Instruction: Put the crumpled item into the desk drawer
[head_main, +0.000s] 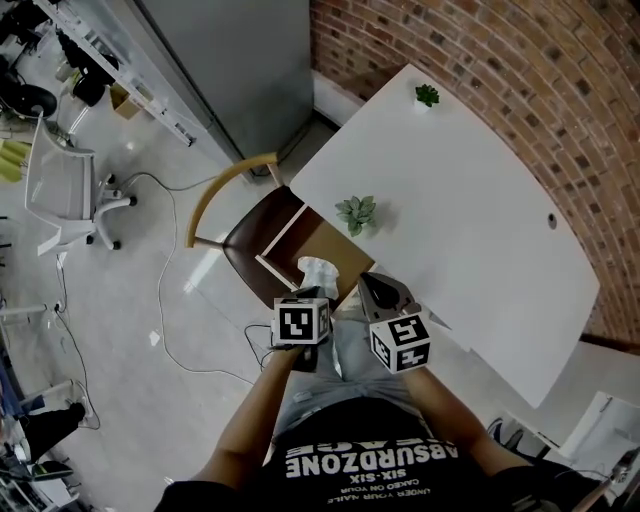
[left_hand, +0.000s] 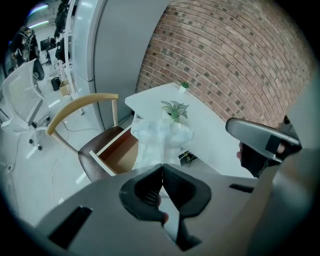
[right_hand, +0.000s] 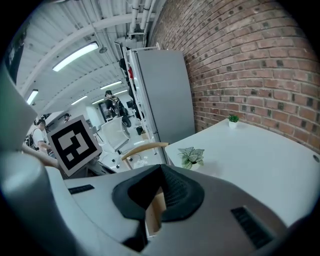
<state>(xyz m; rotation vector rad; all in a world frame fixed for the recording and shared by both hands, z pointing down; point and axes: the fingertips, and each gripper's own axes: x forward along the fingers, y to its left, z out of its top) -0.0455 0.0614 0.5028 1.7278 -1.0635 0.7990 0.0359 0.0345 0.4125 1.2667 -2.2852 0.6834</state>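
The crumpled white item (head_main: 320, 271) hangs from the tips of my left gripper (head_main: 314, 292), which is shut on its lower end. In the left gripper view the crumpled item (left_hand: 162, 137) bulges just beyond the closed jaws of the left gripper (left_hand: 161, 169). It sits over the open wooden drawer (head_main: 300, 238) that sticks out from the white desk (head_main: 470, 230). My right gripper (head_main: 378, 285) is close beside it to the right, over the desk's edge, shut with nothing between its fingers. In the right gripper view, the right gripper (right_hand: 161, 169) points at the desk.
A brown-seated chair with a curved wooden back (head_main: 245, 255) stands right against the open drawer. A small potted plant (head_main: 357, 213) sits on the desk near the drawer, another (head_main: 427, 96) at the far corner. A brick wall (head_main: 520, 90) borders the desk. A white office chair (head_main: 60, 190) stands far left.
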